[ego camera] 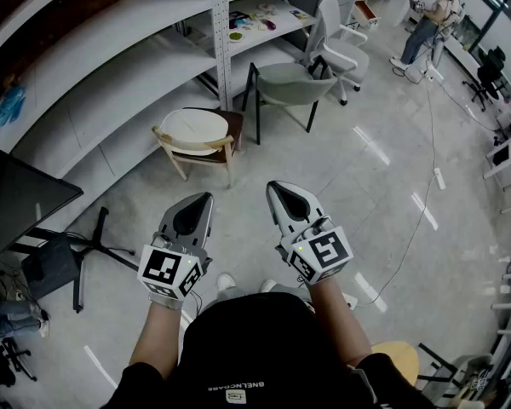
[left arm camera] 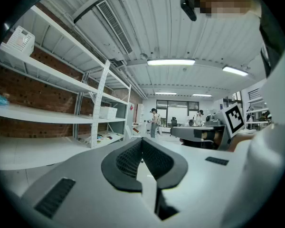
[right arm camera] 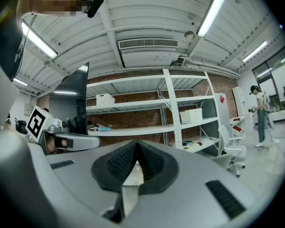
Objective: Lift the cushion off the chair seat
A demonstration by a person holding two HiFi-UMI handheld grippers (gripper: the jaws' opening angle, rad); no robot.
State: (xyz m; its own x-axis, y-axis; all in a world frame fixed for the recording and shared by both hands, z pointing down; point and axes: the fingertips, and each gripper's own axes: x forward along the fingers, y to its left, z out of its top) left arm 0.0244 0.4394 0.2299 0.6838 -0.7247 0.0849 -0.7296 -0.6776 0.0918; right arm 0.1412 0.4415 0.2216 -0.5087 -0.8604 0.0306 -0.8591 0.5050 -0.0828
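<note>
**Reach not yet started: cushion waiting at eleven o'clock**

You are holding both tools level just in front of your body, well apart from the work. The left gripper (ego camera: 204,198) is sitting with its jaws pressed together on nothing. The right gripper (ego camera: 273,187) beside it is doing the same, its pads meeting at the tips with nothing between them.

Farther out, at eleven o'clock, the round white cushion (ego camera: 192,128) is lying flat on the seat of the wooden chair (ego camera: 200,149), untouched. Beyond it, at one o'clock, a grey chair (ego camera: 294,82) is standing, and a person (ego camera: 427,20) is working far off at two o'clock.

By my reading, you are facing the approach step. The next move is calling for you to step closer, spread the jaws, and bring them down to the cushion's rim so an edge can be pinched and raised.
</note>
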